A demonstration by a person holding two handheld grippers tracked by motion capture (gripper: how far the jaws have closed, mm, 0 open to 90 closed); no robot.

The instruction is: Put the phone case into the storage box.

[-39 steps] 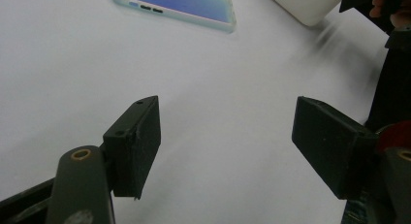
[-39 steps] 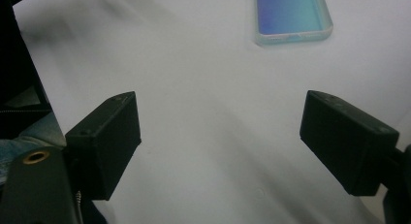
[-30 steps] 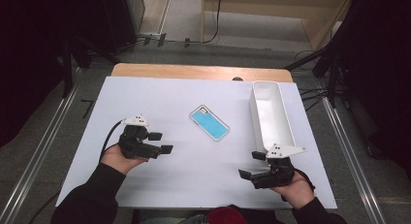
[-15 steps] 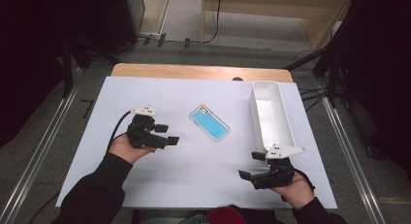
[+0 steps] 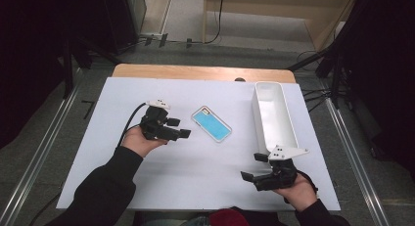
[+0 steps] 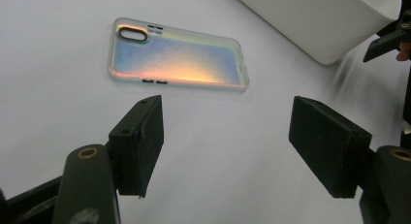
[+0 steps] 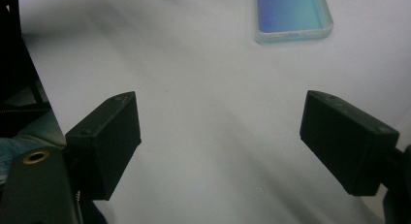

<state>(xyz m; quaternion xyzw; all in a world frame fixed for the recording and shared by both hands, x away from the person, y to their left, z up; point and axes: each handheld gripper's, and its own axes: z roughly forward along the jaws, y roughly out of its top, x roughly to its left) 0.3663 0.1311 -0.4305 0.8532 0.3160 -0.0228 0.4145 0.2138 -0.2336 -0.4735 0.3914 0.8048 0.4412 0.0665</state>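
A clear phone case (image 5: 211, 124) with a blue iridescent back lies flat near the middle of the white table cover (image 5: 195, 182). My left gripper (image 5: 180, 127) hovers just left of it, open, jaws pointing at the case. Its jaws have just been closing slightly, with nothing between them. In the left gripper view the case (image 6: 177, 59) lies a little beyond the open gripper (image 6: 228, 136). My right gripper (image 5: 252, 167) rests near the front right of the table, open and empty. In the right gripper view the gripper (image 7: 232, 141) faces bare table, with the case (image 7: 293, 13) far ahead.
A long white bin (image 5: 274, 118) stands lengthwise at the right side of the table, just beyond the right gripper; its wall (image 6: 315, 20) shows behind the case. A wooden table edge (image 5: 200, 72) runs along the back. Metal rails flank the table.
The left hand has moved right and slightly away, bringing its gripper close to the phone case. The right hand has stayed put.
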